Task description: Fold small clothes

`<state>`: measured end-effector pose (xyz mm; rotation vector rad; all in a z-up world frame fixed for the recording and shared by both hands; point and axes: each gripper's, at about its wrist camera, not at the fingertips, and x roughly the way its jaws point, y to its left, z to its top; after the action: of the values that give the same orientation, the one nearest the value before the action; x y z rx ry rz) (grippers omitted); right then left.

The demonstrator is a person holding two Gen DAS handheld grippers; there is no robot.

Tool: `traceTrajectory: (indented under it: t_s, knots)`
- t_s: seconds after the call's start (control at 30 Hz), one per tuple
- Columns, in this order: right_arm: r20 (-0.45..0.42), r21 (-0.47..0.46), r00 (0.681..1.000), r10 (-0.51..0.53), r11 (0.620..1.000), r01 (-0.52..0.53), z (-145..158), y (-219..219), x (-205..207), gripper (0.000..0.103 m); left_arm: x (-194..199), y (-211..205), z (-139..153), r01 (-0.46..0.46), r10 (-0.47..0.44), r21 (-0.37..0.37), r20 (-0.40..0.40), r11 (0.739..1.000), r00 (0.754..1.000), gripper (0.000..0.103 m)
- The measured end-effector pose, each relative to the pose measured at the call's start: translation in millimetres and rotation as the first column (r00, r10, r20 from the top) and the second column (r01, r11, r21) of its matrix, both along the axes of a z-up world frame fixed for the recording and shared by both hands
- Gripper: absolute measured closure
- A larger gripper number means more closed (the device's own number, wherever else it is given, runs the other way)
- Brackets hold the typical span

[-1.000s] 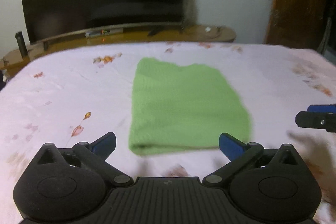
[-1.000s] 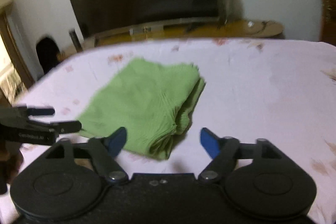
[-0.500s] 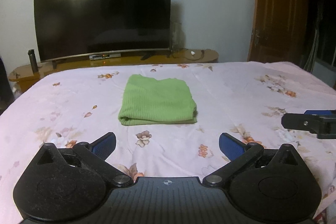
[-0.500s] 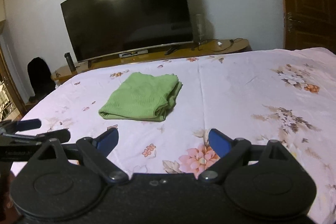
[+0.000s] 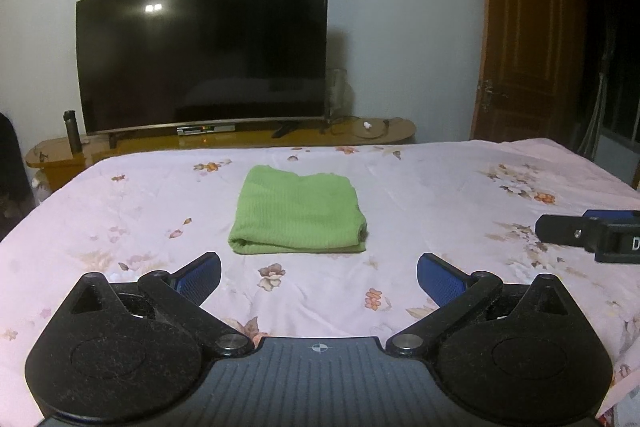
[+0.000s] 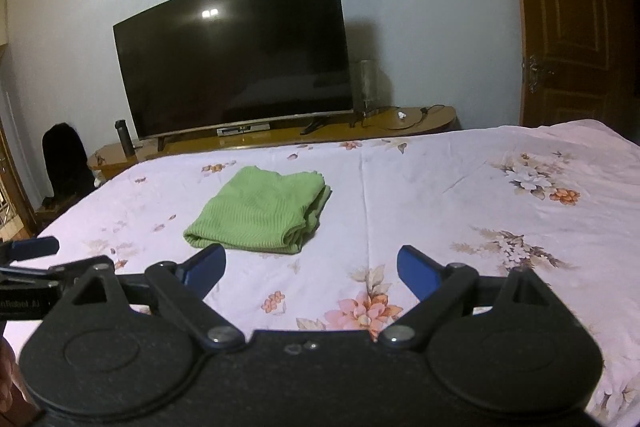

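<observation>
Both grippers have pulled back from the bed since a second ago, so the folded green ribbed-knit garment (image 5: 298, 211), which then filled the near view, now lies farther off and smaller. It rests on the pale pink floral bedsheet (image 5: 440, 195), toward the far middle of the bed, touched by nothing. It forms a neat rectangle, its rounded fold edge facing the cameras and its layered open edges on the right side.

The left gripper (image 5: 319, 275) hangs above the near part of the sheet, its blue-padded jaws spread wide and empty. The right gripper (image 6: 311, 269) is likewise released, jaws wide apart with only bedsheet between them. Each gripper's tip shows at the edge of the other's view.

Beyond the bed stand a large curved black television (image 5: 204, 47) on a low wooden stand (image 5: 248, 139), and a brown wooden door (image 5: 520, 43) at the right.

The fold looks finished. The likely risk from here: the stacked layers on the right edge sit loosely, so a gripper returning to adjust or move the garment could catch just the top layer and pull the fold open.
</observation>
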<state>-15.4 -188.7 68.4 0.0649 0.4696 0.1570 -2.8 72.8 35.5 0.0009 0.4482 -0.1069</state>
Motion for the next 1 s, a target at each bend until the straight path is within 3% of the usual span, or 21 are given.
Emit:
traceTrajectory:
  t_s: [0.33,1.0]
  knots:
    - [-0.002,0.002,1.0,0.006,1.0,-0.006,-0.4,-0.7,-19.4,0.01,-9.6,-4.3,1.5,-0.005,0.005,0.008,0.006,1.0,1.0,0.0]
    - [-0.001,-0.022,0.999,0.033,0.999,-0.033,1.2,13.4,-19.1,0.01,-9.6,3.9,1.8,-0.006,0.006,0.002,0.009,1.0,1.0,0.0]
